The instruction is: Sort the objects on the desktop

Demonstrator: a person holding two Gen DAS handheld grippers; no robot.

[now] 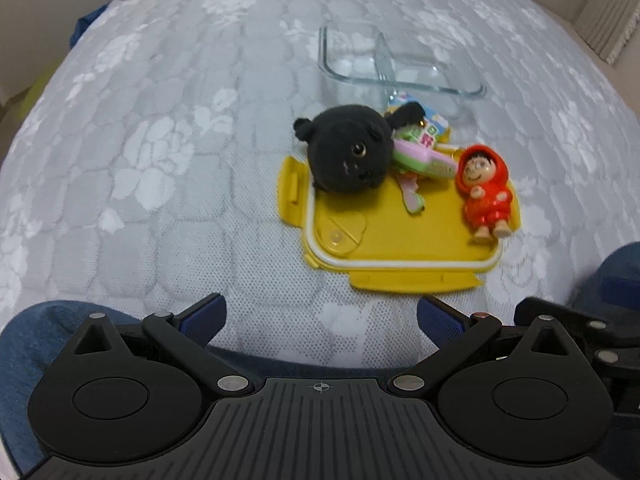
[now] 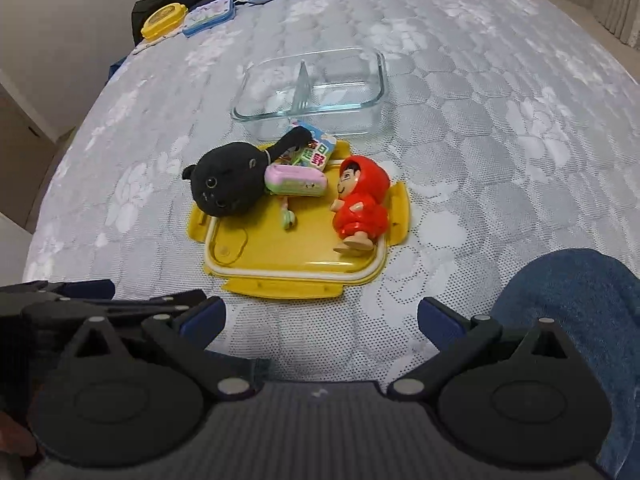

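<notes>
Left gripper (image 1: 322,316) and right gripper (image 2: 322,314): both spread wide, gripping nothing, above the patterned cloth (image 1: 160,160). Ahead on a yellow lid (image 2: 288,258): black plush cat (image 2: 228,188), red-hooded doll (image 2: 360,204), pink-green toy (image 2: 294,180). Just beyond, a divided glass dish (image 2: 316,92).

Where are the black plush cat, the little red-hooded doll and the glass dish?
black plush cat (image 1: 348,152), left wrist view, on its face.
red-hooded doll (image 2: 362,204), right wrist view, on its red body.
glass dish (image 2: 312,116), right wrist view, on its near wall.

Both wrist views look down, sharing yellow lid (image 1: 400,236)
</notes>
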